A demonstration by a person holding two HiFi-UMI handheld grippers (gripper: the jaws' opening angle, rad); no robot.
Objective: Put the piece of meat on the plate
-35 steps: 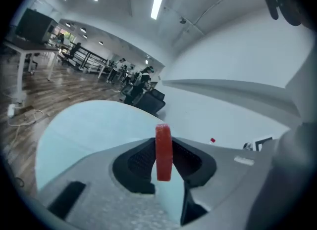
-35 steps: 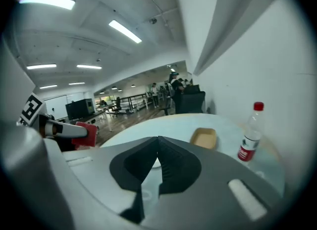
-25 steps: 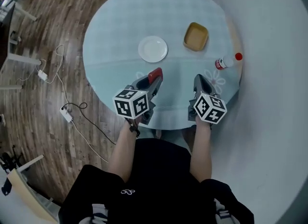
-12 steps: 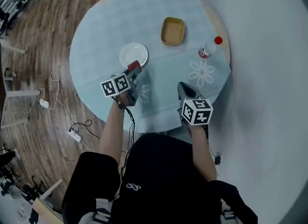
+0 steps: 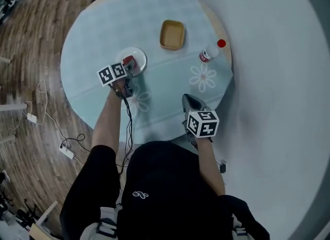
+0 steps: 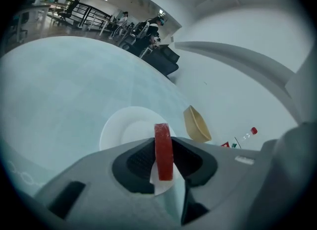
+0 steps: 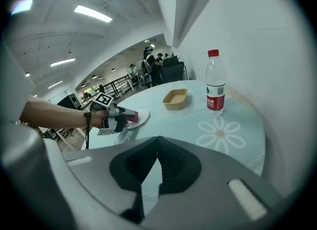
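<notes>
A red piece of meat (image 6: 163,150) stands on edge between the pads of my left gripper (image 6: 164,144), whose jaws are opening while the pads still touch it. In the head view the left gripper (image 5: 128,66) reaches over the near side of the white plate (image 5: 139,58), and the meat (image 5: 129,60) hangs just above the plate (image 6: 116,130). My right gripper (image 5: 188,100) is shut with nothing in it, near the table's front edge. In the right gripper view its jaws (image 7: 157,151) meet, and the left gripper shows far off by the plate (image 7: 142,118).
A tan rectangular bowl (image 5: 172,34) sits past the plate toward the middle of the round pale-blue table (image 5: 98,22). A red-capped water bottle (image 5: 210,52) stands near the right edge. Cables and a power strip (image 5: 66,151) lie on the wooden floor at left.
My left gripper has carried the meat forward and down from the table's near part to over the plate. The right gripper has drawn back a little toward the table's edge.
</notes>
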